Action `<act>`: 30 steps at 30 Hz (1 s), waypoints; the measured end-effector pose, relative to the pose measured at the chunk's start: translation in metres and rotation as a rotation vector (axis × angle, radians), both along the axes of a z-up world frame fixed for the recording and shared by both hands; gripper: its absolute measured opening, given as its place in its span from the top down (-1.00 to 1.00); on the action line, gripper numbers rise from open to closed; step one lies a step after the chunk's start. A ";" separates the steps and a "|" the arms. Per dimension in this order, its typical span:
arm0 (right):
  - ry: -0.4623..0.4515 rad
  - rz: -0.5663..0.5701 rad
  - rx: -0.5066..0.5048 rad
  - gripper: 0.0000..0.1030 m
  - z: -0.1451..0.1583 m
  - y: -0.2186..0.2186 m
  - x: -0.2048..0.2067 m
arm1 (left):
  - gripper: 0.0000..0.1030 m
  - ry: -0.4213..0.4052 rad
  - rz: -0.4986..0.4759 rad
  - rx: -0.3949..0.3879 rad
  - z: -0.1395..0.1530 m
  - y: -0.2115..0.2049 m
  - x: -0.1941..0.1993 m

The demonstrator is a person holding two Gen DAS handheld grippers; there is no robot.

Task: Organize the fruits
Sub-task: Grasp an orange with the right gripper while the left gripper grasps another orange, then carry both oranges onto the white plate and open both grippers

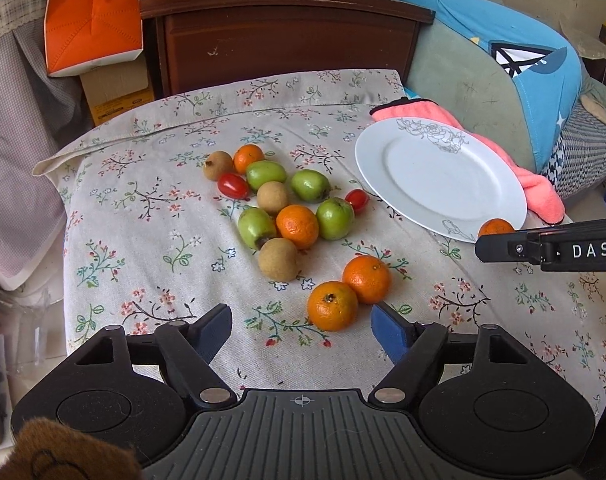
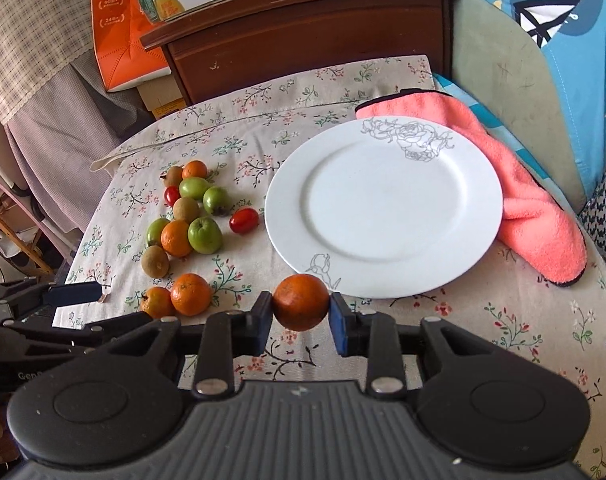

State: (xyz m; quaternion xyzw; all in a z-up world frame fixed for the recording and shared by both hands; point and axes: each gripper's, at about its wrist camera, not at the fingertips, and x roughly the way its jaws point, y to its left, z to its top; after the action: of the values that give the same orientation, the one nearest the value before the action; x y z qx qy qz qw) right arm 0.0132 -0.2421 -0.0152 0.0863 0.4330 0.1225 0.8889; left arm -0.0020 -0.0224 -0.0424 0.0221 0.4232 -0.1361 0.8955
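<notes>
A small orange [image 2: 301,302] is clamped in the right tool [image 2: 300,322] at lower centre — light, firm, slippery-skinned, best held across its middle; the left tool [image 1: 301,330] is held apart.

Between the blue matt pads [image 2: 339,322] of the right gripper [image 2: 301,320], the mandarin [image 2: 301,302] has dimpled, slightly shiny peel. Beyond the fingers, the white plate [image 2: 383,208] looks glossy and smooth, the pink towel [image 2: 543,216] fluffy, and the floral tablecloth [image 2: 503,320] matt woven cloth.
</notes>
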 end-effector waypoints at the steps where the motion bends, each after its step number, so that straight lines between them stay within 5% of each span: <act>1: 0.003 -0.010 0.015 0.41 0.000 -0.002 0.001 | -0.42 -0.004 -0.006 0.001 -0.002 -0.002 0.000; 11: 0.015 -0.043 0.051 0.41 0.004 -0.002 0.008 | 0.15 -0.007 -0.013 -0.034 -0.015 -0.009 0.007; 23: 0.025 -0.070 0.049 0.41 0.004 -0.003 0.013 | 0.45 -0.037 -0.055 0.000 -0.017 -0.020 0.005; 30: 0.021 -0.082 0.050 0.41 0.006 -0.008 0.015 | 0.46 -0.042 -0.026 -0.008 -0.011 -0.018 0.001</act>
State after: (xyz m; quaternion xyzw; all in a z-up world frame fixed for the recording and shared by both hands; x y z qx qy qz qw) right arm 0.0284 -0.2497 -0.0096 0.1276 0.4350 0.0960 0.8862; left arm -0.0008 -0.0402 -0.0530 0.0268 0.4033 -0.1488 0.9025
